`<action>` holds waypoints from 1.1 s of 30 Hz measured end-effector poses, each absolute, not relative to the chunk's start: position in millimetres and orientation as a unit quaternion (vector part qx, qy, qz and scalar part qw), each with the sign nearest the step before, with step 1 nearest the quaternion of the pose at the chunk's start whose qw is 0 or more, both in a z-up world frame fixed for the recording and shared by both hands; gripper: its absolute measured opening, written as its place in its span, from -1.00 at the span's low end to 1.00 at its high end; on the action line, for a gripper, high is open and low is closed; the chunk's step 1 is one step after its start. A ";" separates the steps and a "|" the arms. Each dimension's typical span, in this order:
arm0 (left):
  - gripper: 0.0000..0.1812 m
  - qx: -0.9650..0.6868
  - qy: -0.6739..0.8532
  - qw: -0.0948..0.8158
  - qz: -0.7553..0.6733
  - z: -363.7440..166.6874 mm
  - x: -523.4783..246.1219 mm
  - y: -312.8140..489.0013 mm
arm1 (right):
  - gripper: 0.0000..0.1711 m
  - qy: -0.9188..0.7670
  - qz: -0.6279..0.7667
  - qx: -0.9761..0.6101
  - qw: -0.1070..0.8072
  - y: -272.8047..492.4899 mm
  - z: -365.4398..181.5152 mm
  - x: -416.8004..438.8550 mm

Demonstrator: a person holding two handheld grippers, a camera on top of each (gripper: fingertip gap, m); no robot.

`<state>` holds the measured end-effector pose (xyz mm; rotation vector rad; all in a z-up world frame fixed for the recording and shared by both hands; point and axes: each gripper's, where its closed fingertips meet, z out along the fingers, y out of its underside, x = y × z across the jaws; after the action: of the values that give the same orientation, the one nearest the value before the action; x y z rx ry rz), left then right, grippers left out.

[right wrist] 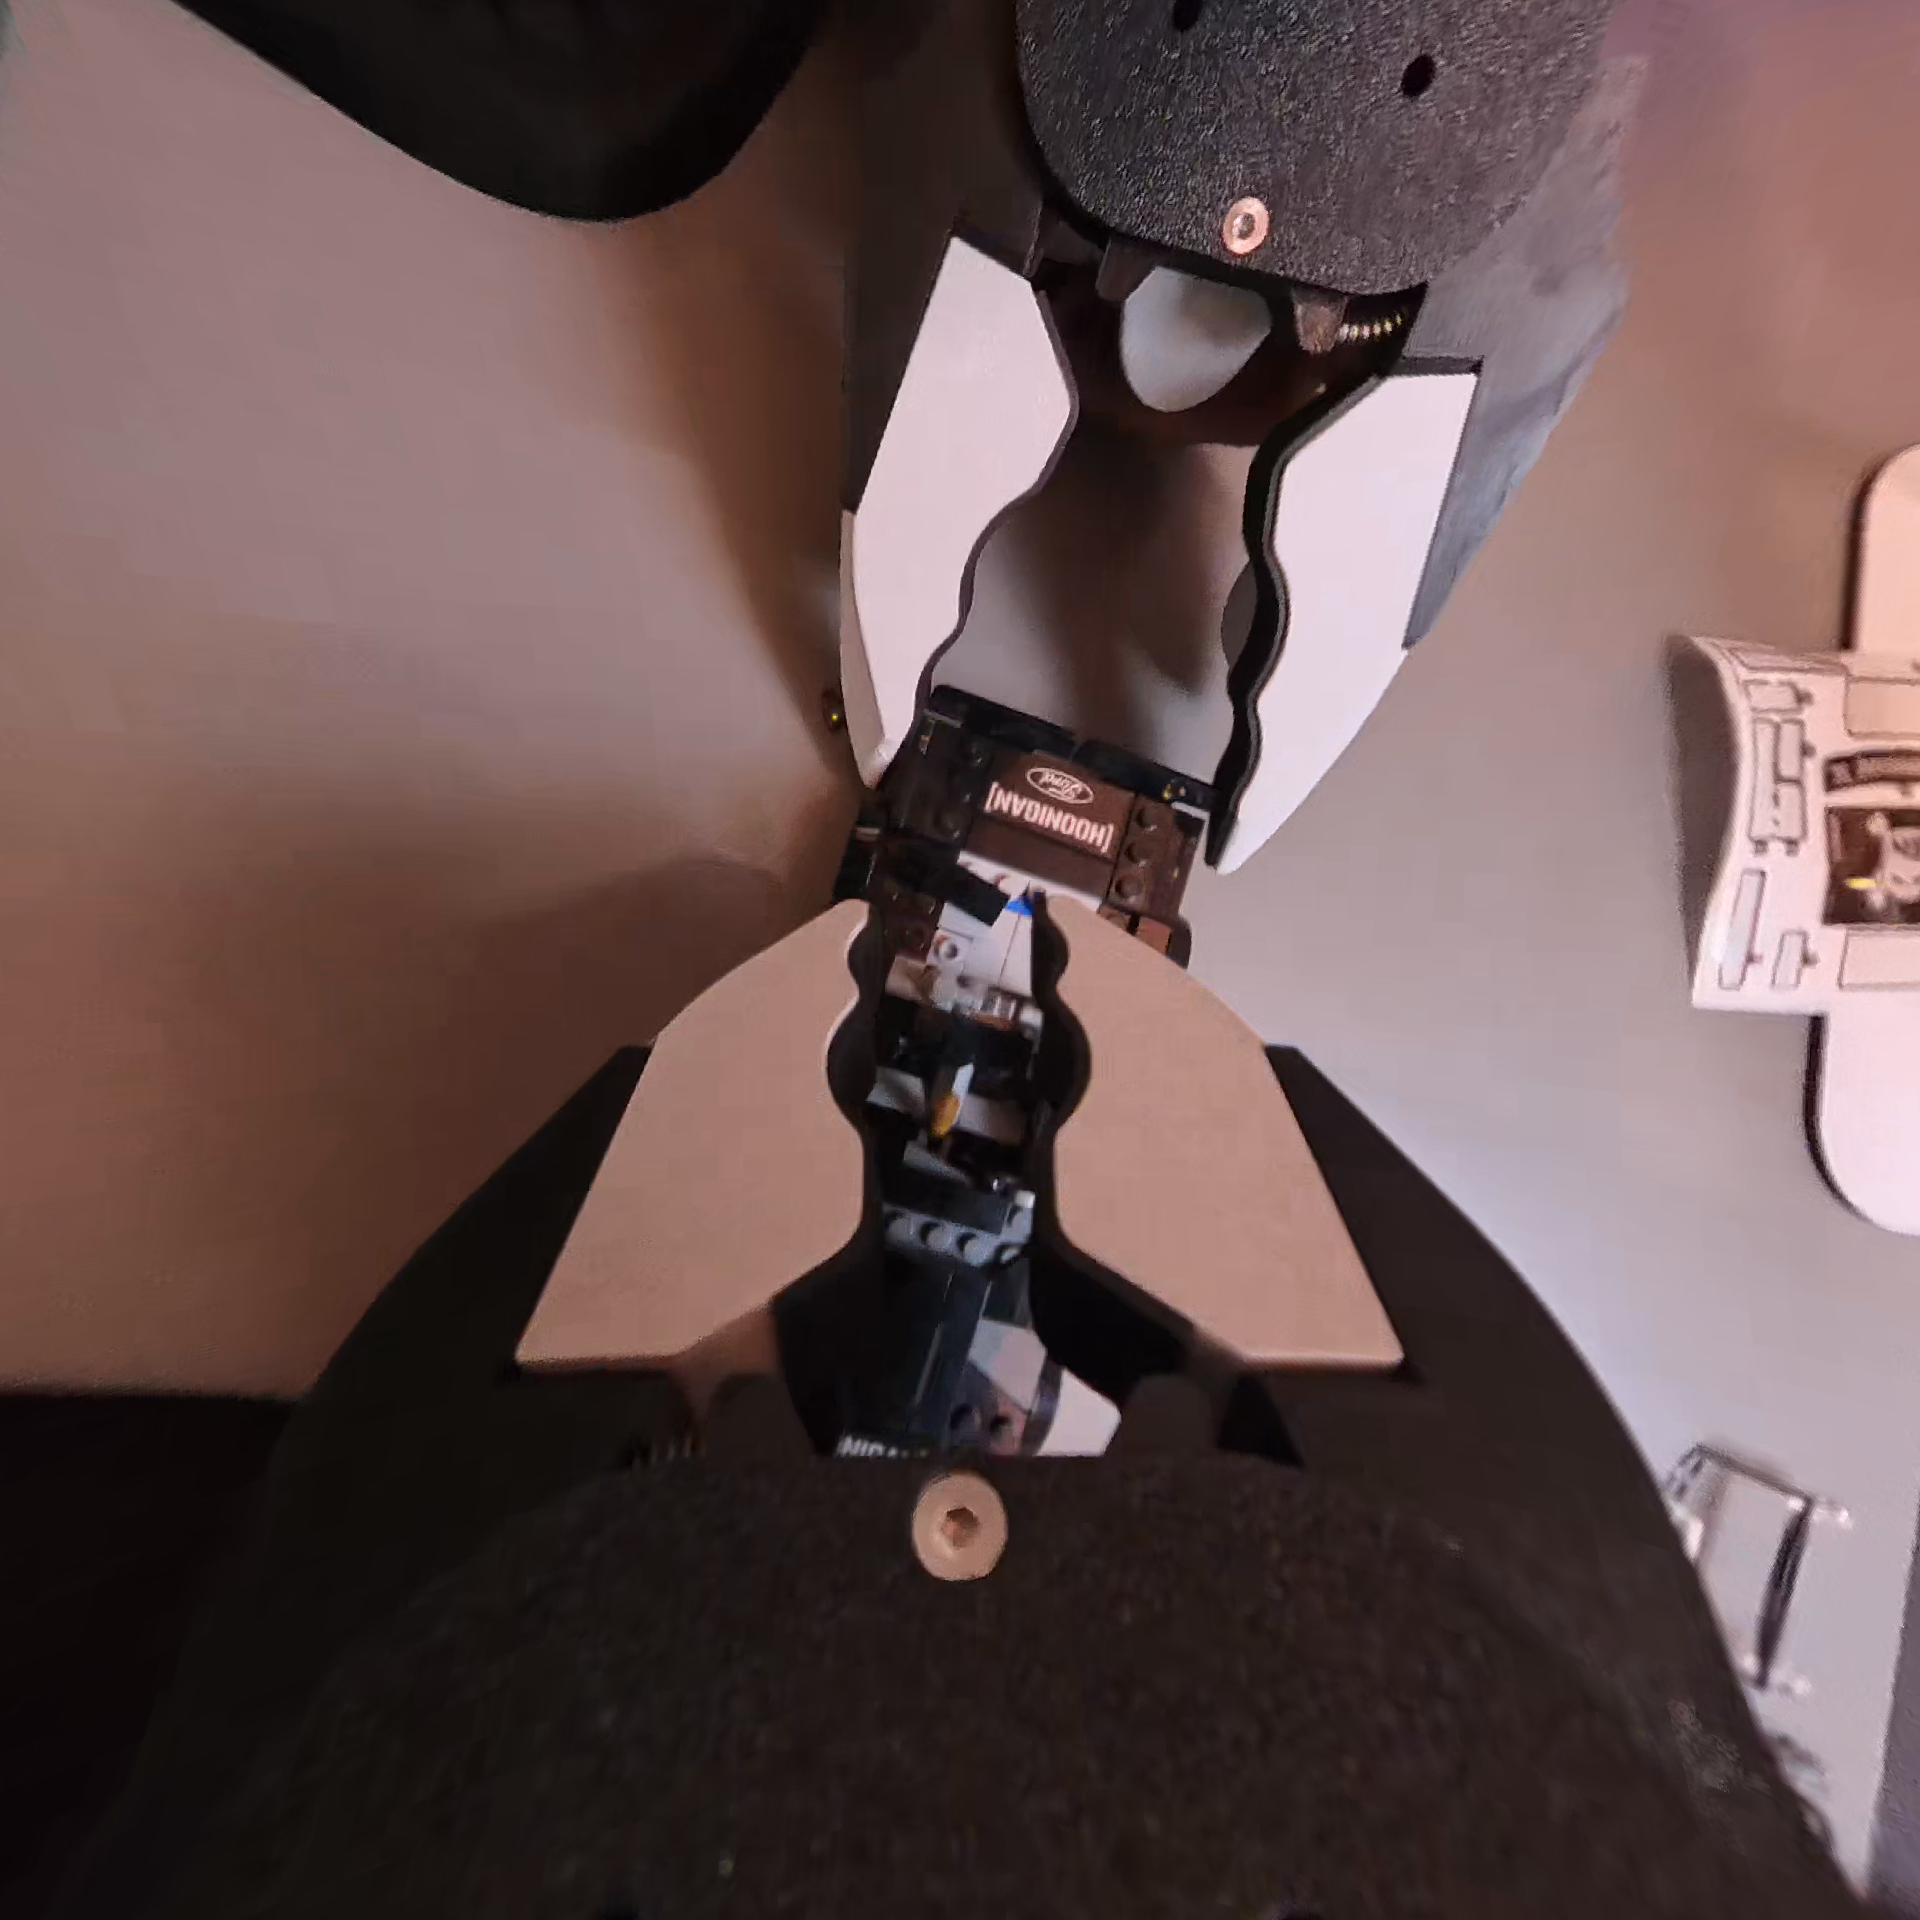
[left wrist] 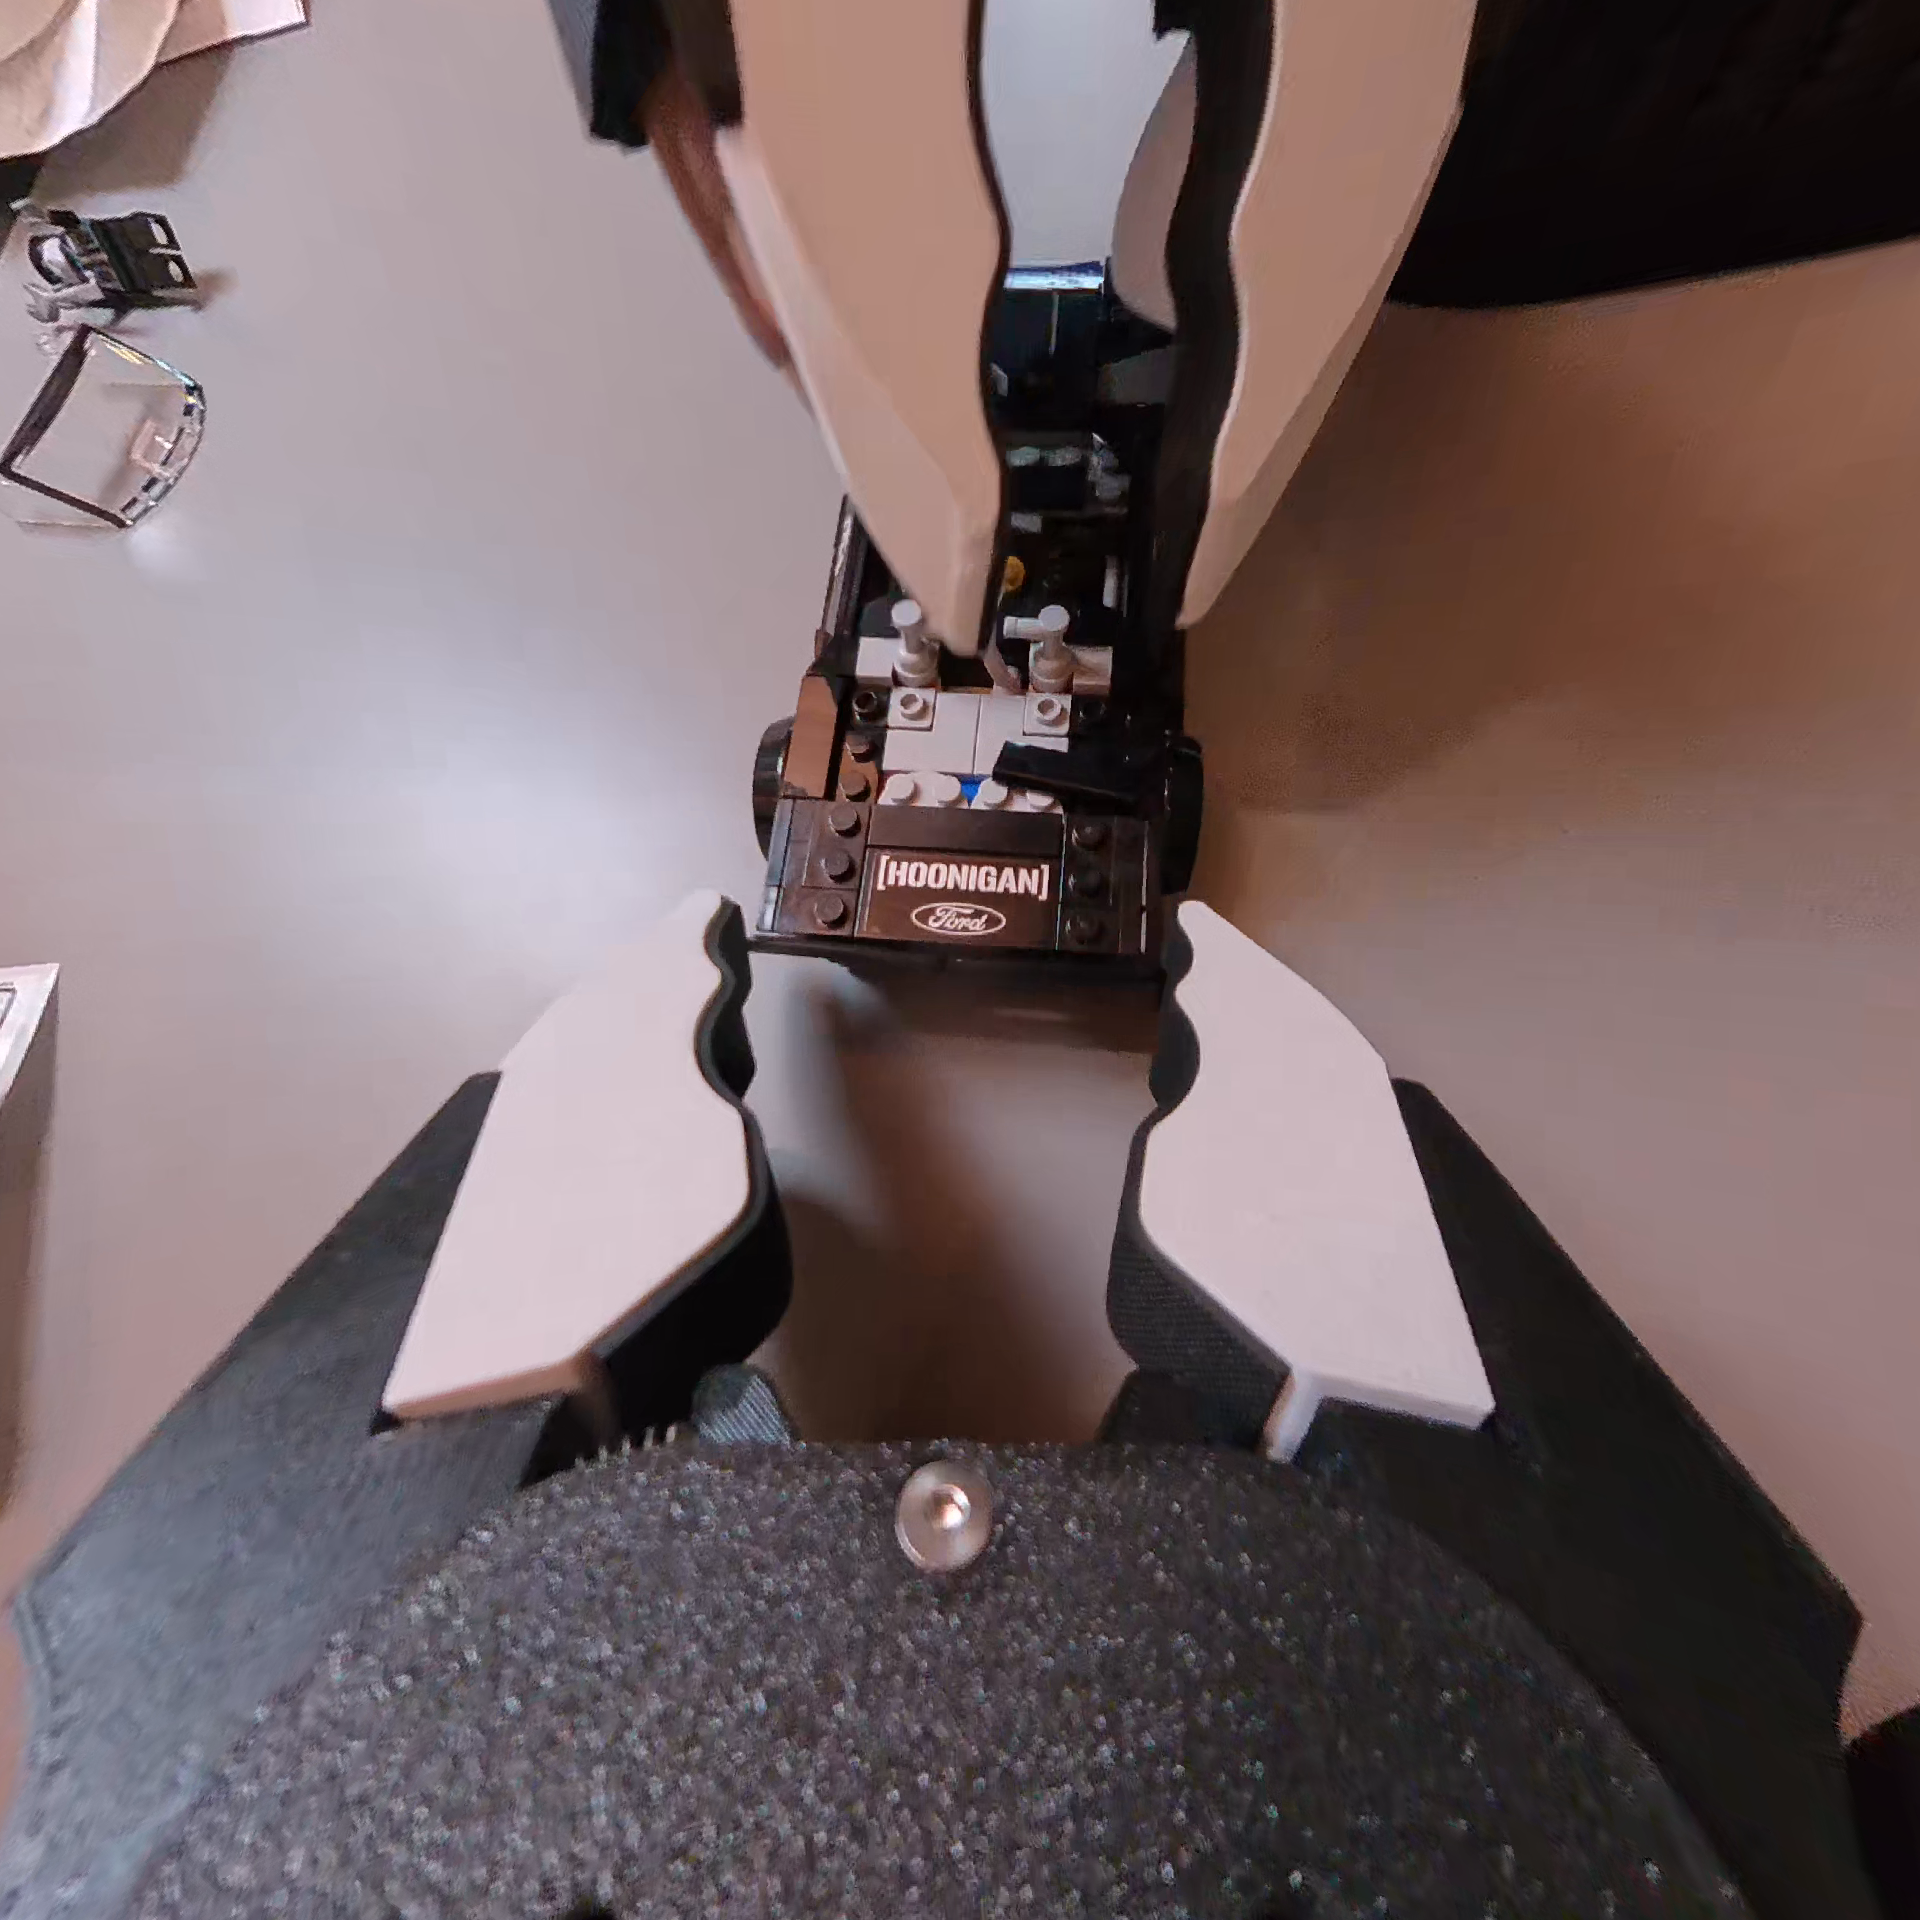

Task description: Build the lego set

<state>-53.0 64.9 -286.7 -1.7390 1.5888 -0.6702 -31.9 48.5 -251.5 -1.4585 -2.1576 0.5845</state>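
Observation:
A black lego car [left wrist: 966, 883] with grey studs and two grey levers lies on the pale table [left wrist: 416, 727]. My left gripper [left wrist: 956, 925] clasps the car's near end, one finger on each side; it also shows at the top of the right wrist view [right wrist: 1049, 800]. My right gripper [right wrist: 956, 914] comes from the opposite side over the car [right wrist: 1049, 821], its jaws a small way apart. In the left wrist view the right gripper [left wrist: 1081, 623] has one fingertip [left wrist: 961, 613] down between the levers and the other at the car's side. A small black tile [left wrist: 1060, 774] lies askew on the car.
A clear windscreen piece [left wrist: 104, 436] and small black parts [left wrist: 104, 255] lie at the table's far left. A sticker sheet [right wrist: 1808, 821] lies on a white board [right wrist: 1870, 1122] to the right, with another clear piece [right wrist: 1756, 1579] below it. A dark sleeve [left wrist: 1662, 156] is at the top. Some 5 cm of space lies between my two pairs of fingers. From either gripper's tips it is about 25 cm to the clear piece [right wrist: 1756, 1579]. Look for it in the left wrist view [left wrist: 74, 429] too.

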 end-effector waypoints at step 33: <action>-0.20 -0.663 0.597 0.360 -0.275 -282.2 -57.0 51.4 | -0.91 -0.793 0.075 -0.596 0.103 38.5 -272.6 -25.8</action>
<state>-57.0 51.4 -282.2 -1.7084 1.5388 -0.7089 -25.8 38.5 -272.6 -1.7584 -2.3391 0.2223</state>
